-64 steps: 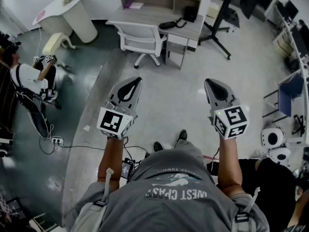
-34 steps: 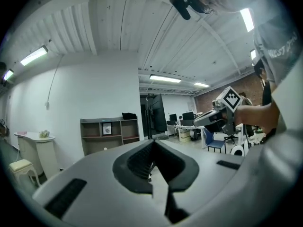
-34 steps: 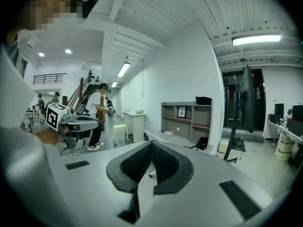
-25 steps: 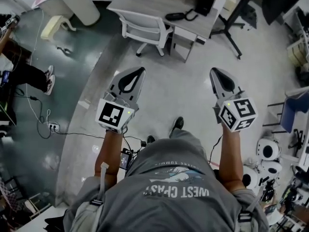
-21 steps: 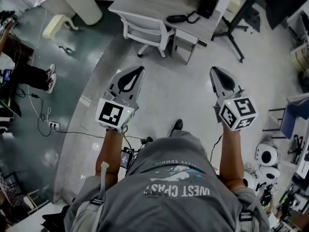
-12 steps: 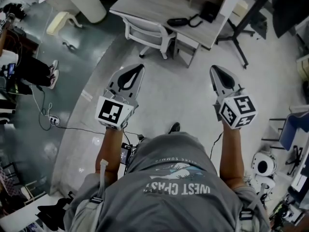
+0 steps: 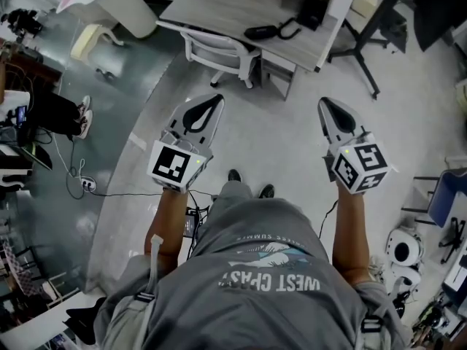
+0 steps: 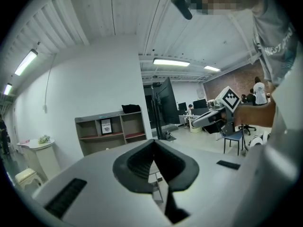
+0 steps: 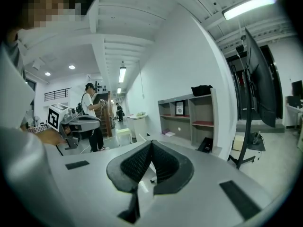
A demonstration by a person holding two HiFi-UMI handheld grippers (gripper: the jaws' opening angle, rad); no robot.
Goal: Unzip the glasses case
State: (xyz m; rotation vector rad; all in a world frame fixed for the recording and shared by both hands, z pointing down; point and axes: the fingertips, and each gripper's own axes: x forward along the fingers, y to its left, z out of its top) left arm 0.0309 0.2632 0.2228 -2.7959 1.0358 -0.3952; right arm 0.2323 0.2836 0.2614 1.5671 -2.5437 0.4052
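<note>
- Jaws of left tool (image 7: 211,102) are pressed together, nothing between them.
- Right tool (image 7: 328,108) is the same: jaws closed, empty.
- Both are held out ahead of the person, roughly level and well apart, over the floor (image 7: 284,144).
- Person is standing. One shoe (image 7: 233,175) shows between the forearms in the head view.
- Ahead is a grey desk (image 7: 219,13) with a black phone (image 7: 271,29) on it, and a white chair (image 7: 219,53) at its near edge.
- Glasses case: can't see it in any view.
</note>
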